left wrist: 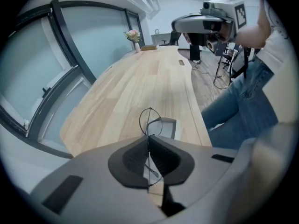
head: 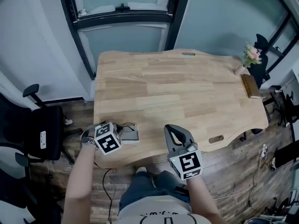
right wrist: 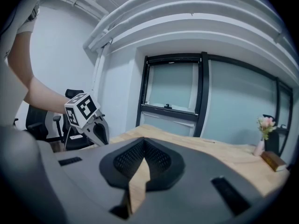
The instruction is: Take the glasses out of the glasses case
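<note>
My left gripper (left wrist: 149,141) is shut on a pair of thin wire-framed glasses (left wrist: 150,120), which stand up between its pads, one round lens above the fingertips. The glasses hang above the open grey glasses case (left wrist: 169,128), which lies on the wooden table (left wrist: 140,83) near its edge. In the head view the case (head: 131,137) sits at the table's near left corner, with the left gripper (head: 121,131) over it. My right gripper (head: 169,129) is over the table's near edge, to the right of the case. Its jaws (right wrist: 143,146) are shut with nothing between them.
A small vase of flowers (head: 251,55) and a brown book (head: 251,85) stand at the table's far right end. A black office chair (head: 42,129) is on the floor to the left. Dark window frames (head: 122,13) rise behind the table. The person's legs (head: 149,190) are at the near edge.
</note>
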Demonstrator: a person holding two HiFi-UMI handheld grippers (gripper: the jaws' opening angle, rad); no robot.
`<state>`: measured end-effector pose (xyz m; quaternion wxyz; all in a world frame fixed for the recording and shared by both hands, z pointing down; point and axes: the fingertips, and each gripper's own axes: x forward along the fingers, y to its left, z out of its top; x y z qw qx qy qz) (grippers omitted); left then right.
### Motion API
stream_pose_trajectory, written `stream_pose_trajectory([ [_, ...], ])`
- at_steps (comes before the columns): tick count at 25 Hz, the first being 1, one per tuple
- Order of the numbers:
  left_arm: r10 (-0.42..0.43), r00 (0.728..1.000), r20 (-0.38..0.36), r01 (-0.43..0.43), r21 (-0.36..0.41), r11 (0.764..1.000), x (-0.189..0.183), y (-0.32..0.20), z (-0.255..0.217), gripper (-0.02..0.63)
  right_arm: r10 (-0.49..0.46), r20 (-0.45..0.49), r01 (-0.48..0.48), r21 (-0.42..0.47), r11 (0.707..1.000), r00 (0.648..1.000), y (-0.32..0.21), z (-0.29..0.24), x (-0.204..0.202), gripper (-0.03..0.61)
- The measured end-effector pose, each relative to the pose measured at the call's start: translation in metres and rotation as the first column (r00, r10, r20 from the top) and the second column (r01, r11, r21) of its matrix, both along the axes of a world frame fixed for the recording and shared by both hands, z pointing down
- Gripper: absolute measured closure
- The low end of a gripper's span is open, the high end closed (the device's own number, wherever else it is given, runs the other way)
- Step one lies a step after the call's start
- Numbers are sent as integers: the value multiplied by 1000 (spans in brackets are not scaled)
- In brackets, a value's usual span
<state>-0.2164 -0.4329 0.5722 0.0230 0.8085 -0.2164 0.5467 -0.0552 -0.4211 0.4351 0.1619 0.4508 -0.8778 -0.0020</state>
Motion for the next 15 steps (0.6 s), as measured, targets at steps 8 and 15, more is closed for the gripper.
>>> stream_pose_trajectory([
  [8,-14,1000,0,14,43,999,45,-3,-32,591,-12,31,10,50,999,999,-3,-24,42,566],
  [15,9,1000,0,-9,48,999,110,-10,-49,591,38,63,-41,44,998,997,-4,-32,113,566],
])
